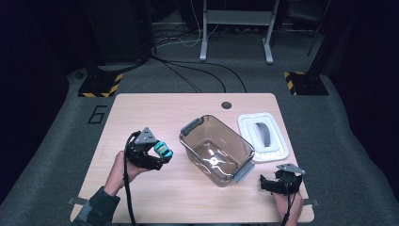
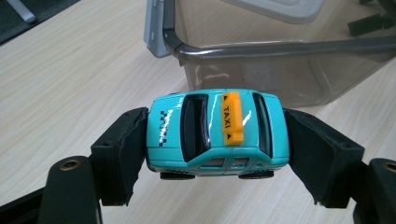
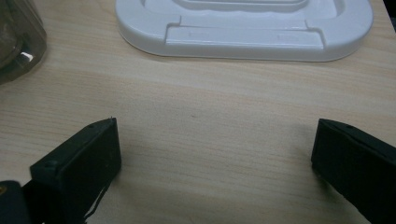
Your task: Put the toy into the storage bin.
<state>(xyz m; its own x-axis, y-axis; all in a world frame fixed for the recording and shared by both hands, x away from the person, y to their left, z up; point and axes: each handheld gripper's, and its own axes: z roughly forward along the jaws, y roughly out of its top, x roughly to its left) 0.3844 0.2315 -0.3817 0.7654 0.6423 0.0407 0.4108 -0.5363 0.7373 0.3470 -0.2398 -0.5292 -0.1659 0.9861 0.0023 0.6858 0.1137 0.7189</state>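
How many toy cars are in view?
1: a teal toy taxi, clamped in the left claw above the table, left of the open bin. None seen inside the bin.

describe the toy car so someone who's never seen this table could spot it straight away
Start at the clear brown plastic storage box in the middle of the light wooden table, then look just to its left. There the left claw grips a small turquoise toy taxi, the only brightly coloured thing, with an orange TAXI roof sign.
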